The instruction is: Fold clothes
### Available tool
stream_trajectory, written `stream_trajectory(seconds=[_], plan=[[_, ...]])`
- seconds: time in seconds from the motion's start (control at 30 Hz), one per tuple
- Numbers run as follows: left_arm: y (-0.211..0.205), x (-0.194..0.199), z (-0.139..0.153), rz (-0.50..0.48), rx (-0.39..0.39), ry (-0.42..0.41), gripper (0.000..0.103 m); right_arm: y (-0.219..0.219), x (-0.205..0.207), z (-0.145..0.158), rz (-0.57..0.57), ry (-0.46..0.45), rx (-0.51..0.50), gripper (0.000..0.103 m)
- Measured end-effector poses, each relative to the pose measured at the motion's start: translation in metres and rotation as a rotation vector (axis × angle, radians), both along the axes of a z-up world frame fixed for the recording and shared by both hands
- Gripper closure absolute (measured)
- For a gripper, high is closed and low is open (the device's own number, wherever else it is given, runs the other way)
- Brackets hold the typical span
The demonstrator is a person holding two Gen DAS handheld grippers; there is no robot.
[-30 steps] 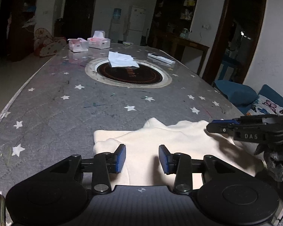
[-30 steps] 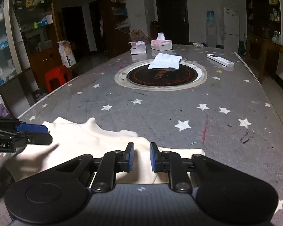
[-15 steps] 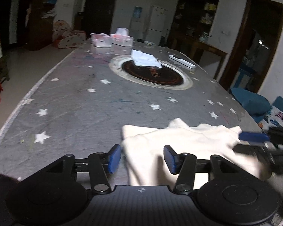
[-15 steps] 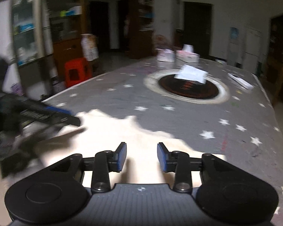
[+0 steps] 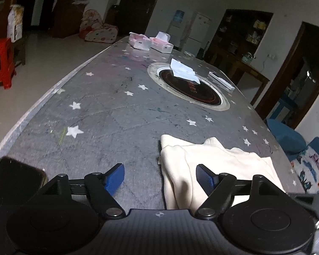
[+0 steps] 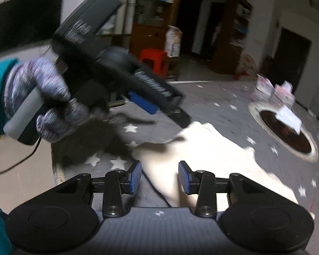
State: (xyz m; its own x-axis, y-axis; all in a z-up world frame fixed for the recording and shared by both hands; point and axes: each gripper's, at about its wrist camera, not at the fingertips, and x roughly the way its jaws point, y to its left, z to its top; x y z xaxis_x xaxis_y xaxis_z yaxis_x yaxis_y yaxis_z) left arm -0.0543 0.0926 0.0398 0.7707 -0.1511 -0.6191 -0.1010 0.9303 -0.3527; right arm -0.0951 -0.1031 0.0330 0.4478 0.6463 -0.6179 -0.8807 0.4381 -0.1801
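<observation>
left gripper (image 5: pixel 160 177) jaws apart, empty | right gripper (image 6: pixel 160 177) jaws apart, empty | cream garment (image 5: pixel 212 163) under both; lined up to pinch its edge

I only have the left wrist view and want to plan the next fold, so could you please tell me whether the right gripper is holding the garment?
Observer: No. In the right wrist view the right gripper is open, and the cream garment lies loose on the table under its fingers.
Operator: Thank you. How does the left gripper sit when seen from outside?
Observer: It is up off the table, above the garment's far corner, and a gloved hand holds it. That part of the picture is blurred.
</observation>
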Motion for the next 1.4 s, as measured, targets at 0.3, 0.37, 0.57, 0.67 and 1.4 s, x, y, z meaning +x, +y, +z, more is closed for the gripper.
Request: stream_trajectory(seconds=[0.3, 0.37, 0.57, 0.67, 1.4], plan=[[-0.002, -0.002, -0.006, 0.0, -0.094, 0.02, 0.022, 0.024, 0.002, -0.013, -0.001, -0.034, -0.052, 0.089], [0.0, 0.0, -0.008, 0.007, -0.135, 0.033, 0.022, 0.018, 0.007, -0.007, -0.025, 0.001, -0.009, 0.094], [0.008, 0.009, -0.019, 0.03, -0.321, 0.09, 0.02, -0.003, 0.02, 0.016, -0.076, 0.065, 0.101, 0.096], [0.009, 0.015, -0.022, 0.038, -0.391, 0.113, 0.019, -0.009, 0.023, 0.024, -0.081, 0.075, 0.126, 0.096], [0.012, 0.023, -0.048, 0.051, -0.611, 0.195, 0.082, -0.018, 0.011, 0.024, -0.05, 0.113, 0.171, 0.095]])
